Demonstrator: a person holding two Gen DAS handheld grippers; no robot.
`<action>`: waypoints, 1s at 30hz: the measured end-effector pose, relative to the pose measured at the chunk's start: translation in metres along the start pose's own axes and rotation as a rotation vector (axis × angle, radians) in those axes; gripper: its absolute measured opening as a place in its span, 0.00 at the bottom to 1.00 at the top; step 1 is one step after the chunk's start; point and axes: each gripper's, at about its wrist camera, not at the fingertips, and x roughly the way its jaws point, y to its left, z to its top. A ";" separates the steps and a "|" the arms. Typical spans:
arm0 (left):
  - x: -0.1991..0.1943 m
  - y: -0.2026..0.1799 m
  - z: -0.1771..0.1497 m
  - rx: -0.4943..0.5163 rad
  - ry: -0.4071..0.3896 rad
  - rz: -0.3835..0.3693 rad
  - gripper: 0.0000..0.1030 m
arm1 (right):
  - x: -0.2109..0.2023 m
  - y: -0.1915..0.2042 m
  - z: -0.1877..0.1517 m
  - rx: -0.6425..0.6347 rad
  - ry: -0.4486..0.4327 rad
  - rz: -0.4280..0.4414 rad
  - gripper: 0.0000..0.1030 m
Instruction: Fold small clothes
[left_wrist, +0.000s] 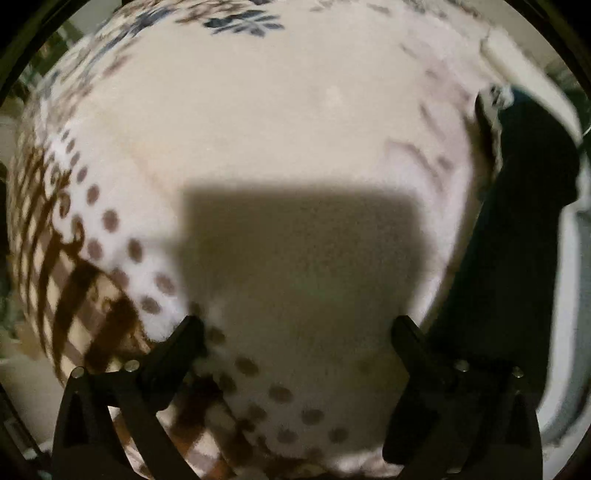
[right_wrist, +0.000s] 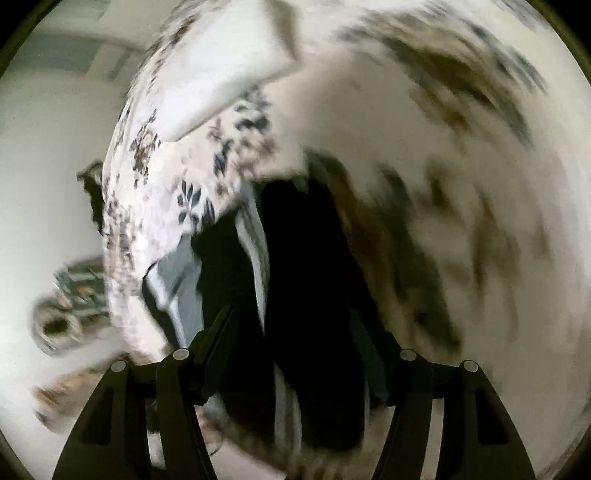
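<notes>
My left gripper (left_wrist: 297, 325) points down over a cream blanket (left_wrist: 295, 129) with brown dots and stripes. Its jaws stand wide apart with nothing between them, and its square shadow falls on the blanket. A dark garment (left_wrist: 517, 240) lies off to the right of that gripper, at the blanket's edge. In the blurred right wrist view the dark garment (right_wrist: 306, 266), with grey and white stripes (right_wrist: 251, 229), hangs or lies straight ahead of my right gripper (right_wrist: 306, 328). Those jaws stand apart; the cloth shows between them, but the pads do not visibly press on it.
A floral bedspread (right_wrist: 162, 192) runs along the left of the right wrist view, with a white pillow-like shape (right_wrist: 229, 74) above it. A pale floor (right_wrist: 44, 184) and a small patterned object (right_wrist: 62, 321) lie further left. A light grey surface (left_wrist: 572, 295) shows beyond the dark garment.
</notes>
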 end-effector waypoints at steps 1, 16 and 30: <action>0.000 -0.003 -0.001 -0.001 -0.010 0.026 1.00 | 0.014 0.008 0.013 -0.027 0.016 -0.029 0.63; -0.060 -0.005 0.017 -0.033 -0.143 -0.101 1.00 | 0.007 -0.020 0.032 0.059 0.078 -0.005 0.38; -0.071 -0.044 0.005 0.082 -0.105 -0.084 1.00 | 0.010 -0.093 -0.085 0.363 0.145 0.044 0.07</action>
